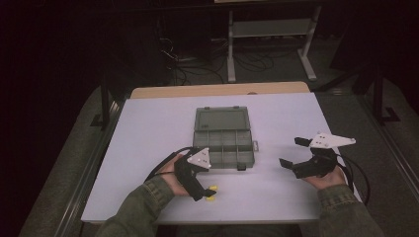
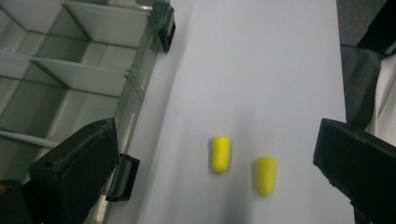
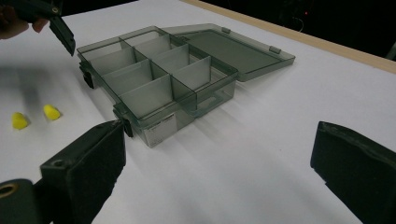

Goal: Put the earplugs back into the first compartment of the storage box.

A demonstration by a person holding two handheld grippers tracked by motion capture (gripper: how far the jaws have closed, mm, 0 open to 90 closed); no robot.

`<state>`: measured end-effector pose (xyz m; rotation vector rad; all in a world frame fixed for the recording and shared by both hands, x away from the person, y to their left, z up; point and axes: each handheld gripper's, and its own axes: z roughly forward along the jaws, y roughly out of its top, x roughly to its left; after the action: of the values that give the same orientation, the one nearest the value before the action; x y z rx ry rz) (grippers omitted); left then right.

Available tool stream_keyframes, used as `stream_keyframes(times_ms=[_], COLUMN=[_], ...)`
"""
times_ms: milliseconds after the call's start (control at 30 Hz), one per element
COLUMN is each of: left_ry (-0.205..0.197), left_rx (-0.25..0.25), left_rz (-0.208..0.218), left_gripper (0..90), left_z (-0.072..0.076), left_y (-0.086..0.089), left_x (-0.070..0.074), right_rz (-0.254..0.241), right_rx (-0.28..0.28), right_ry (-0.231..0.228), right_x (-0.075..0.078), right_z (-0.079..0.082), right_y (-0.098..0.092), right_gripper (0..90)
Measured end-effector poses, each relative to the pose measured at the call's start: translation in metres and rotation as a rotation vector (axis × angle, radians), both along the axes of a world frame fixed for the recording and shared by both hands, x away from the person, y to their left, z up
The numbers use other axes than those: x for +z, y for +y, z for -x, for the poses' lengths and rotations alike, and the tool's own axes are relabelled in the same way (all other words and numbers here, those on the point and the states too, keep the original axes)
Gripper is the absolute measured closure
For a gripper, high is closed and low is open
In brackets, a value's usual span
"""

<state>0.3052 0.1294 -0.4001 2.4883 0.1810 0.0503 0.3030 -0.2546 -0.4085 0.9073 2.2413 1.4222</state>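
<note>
A white table (image 1: 148,128) with a wooden far edge is set in a dark room. An open compartment box (image 1: 225,138) lies at centre frame. Two yellow earplugs (image 2: 220,154) lie bare between the left gripper's (image 1: 207,190) wide-spread, empty fingers. The right gripper (image 1: 291,150), lower right, is likewise spread and empty.

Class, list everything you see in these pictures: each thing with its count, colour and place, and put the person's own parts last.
Table: one, white top, centre of the high view.
Box: one, clear grey, mid-table, lid open and lying flat, compartments empty.
Earplugs: two, yellow, on the table near the box's front, apart.
Shelf frame: one, white, on the floor beyond the table.
Cables: several, dark, on the floor beyond.
Left gripper: one, black, open over the earplugs.
Right gripper: one, black, open, right of the box.
</note>
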Motion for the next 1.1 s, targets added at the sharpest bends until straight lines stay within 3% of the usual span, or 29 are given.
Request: stream_keyframes(times_ms=[133,267,333,567,800,1100], left_ry=[0.017,0.021,0.020,0.037,0.076,0.079], left_rx=[-0.021,-0.043,-0.047,-0.071,-0.095,-0.123], left_rz=[-0.034,-0.057,-0.057,-0.064,-0.089,-0.120], left_gripper=[11.8,16.9,26.0,41.2,49.7,65.6], left_z=[0.001,-0.001,-0.002,-0.006,-0.011,-0.010], left_y=[-0.004,-0.006,-0.006,-0.008,-0.010,-0.014], left_x=[-0.004,-0.007,-0.009,-0.014,-0.021,-0.026], right_rz=[0.003,0.004,0.008,0.014,0.016,0.020], right_rx=[0.004,0.010,0.010,0.016,0.020,0.023], right_ry=[0.002,0.000,0.004,0.006,0.010,0.013], right_x=[0.000,0.000,0.000,-0.001,-0.001,-0.002], right_z=[0.000,0.001,0.000,0.000,0.000,0.000], right_y=[0.000,0.001,0.002,0.003,0.004,0.004], right_gripper=[3.2,4.1,4.1,4.1,4.1,4.1])
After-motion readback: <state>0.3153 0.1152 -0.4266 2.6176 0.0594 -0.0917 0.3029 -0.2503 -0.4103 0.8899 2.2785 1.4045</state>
